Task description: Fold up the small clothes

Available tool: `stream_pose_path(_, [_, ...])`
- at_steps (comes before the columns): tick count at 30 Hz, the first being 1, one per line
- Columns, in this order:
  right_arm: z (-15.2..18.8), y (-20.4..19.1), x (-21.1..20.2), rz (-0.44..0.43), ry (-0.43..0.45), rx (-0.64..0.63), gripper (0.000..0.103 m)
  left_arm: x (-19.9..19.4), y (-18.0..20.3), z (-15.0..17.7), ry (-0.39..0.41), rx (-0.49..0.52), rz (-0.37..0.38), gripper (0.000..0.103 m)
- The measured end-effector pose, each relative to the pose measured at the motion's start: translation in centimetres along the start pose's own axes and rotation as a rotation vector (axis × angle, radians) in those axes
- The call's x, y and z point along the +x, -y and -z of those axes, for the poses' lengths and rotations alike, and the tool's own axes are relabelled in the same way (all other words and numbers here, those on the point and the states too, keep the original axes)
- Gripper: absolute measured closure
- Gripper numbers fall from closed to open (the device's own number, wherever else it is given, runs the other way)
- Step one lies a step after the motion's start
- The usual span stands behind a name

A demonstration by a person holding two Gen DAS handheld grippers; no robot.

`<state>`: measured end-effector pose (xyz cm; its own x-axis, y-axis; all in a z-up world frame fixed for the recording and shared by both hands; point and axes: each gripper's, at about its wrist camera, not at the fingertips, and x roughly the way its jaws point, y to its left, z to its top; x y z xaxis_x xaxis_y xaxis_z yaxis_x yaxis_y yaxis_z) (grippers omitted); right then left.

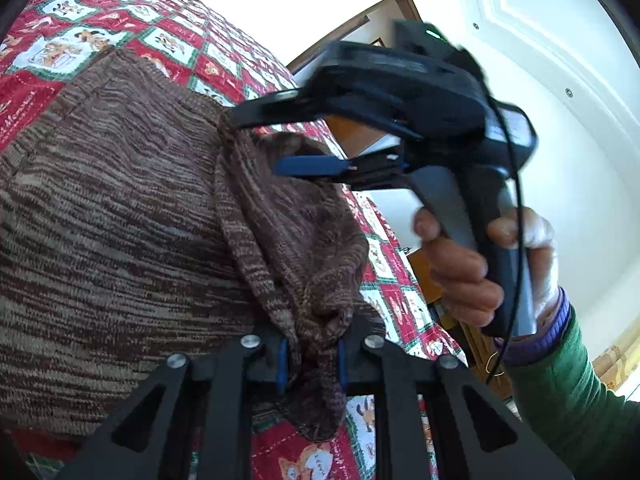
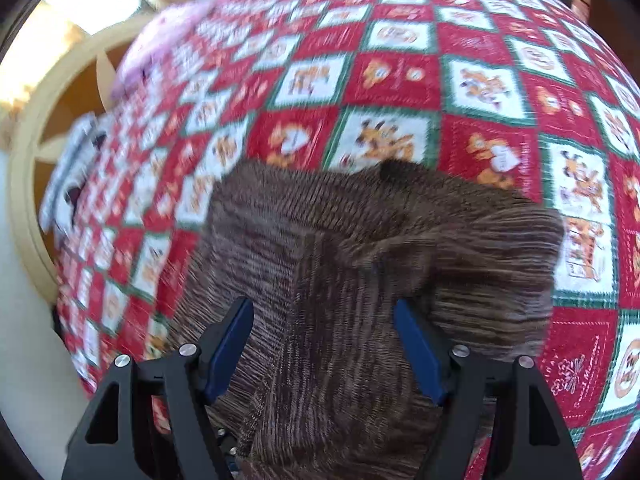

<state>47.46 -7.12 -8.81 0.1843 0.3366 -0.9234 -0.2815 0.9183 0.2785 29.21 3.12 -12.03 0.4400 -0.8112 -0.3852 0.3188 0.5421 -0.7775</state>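
Note:
A brown marled knit garment (image 1: pixel 112 208) lies on a red, white and green patterned quilt (image 1: pixel 168 40). My left gripper (image 1: pixel 311 360) is shut on a bunched edge of the knit, lifted off the quilt. My right gripper (image 1: pixel 256 142) shows in the left wrist view, its jaws apart around another fold of the knit. In the right wrist view the right gripper (image 2: pixel 324 344) is open, blue pads (image 2: pixel 418 356) on either side of the knit garment (image 2: pixel 360 280), not pinching it. The view is motion blurred.
The quilt (image 2: pixel 400 80) covers a bed. A pink item (image 2: pixel 160 40) and a grey-white patterned item (image 2: pixel 72 172) lie near its far left edge. A wooden bed frame (image 2: pixel 28 160) curves at the left. A white wall and wooden door frame (image 1: pixel 360 32) stand behind.

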Motion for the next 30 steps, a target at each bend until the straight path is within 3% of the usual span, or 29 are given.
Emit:
stream_pose_path(2, [-0.3, -0.9, 1.5, 0.034, -0.047, -0.042, 0.029, 0.3, 0.4, -0.1, 0.010, 0.019, 0.004, 0.085])
stream_pose_path(5, [-0.6, -2.7, 3.3, 0.165, -0.086, -0.146, 0.029, 0.7, 0.6, -0.1, 0.015, 0.036, -0.007, 0.085])
stream_pose_path(8, [-0.5, -2.7, 3.4, 0.182, -0.095, -0.147, 0.032, 0.8, 0.4, -0.1, 0.010, 0.025, 0.000, 0.085])
stream_pose_path(10, [-0.4, -1.8, 3.0, 0.202, -0.099, -0.126, 0.056, 0.6, -0.1, -0.4, 0.010, 0.031, -0.002, 0.085])
stream_pose_path(11, [-0.4, -1.4, 2.7, 0.215, -0.096, -0.112, 0.076, 0.4, -0.1, -0.5, 0.010, 0.043, -0.008, 0.085])
stream_pose_path(14, [-0.6, 1.4, 1.7, 0.125, -0.102, 0.014, 0.092, 1.2, 0.4, -1.2, 0.013, 0.049, -0.009, 0.085])
stream_pose_path(17, [0.1, 3.7, 0.7, 0.001, -0.070, 0.134, 0.094, 0.8, 0.7, -1.5, 0.022, 0.059, -0.003, 0.085])
stream_pose_path(21, [1.7, 6.0, -1.0, -0.180, 0.040, 0.276, 0.094, 0.1, 1.5, -2.0, 0.023, 0.085, -0.005, 0.085])
stream_pose_path(24, [2.2, 5.5, -2.6, -0.231, 0.119, 0.283, 0.095, -0.1, 2.1, -2.2, 0.023, 0.094, -0.001, 0.085])
stream_pose_path(30, [1.3, 1.3, -4.5, -0.243, 0.190, 0.219, 0.095, -3.2, 0.8, -3.9, 0.055, 0.074, -0.001, 0.085])
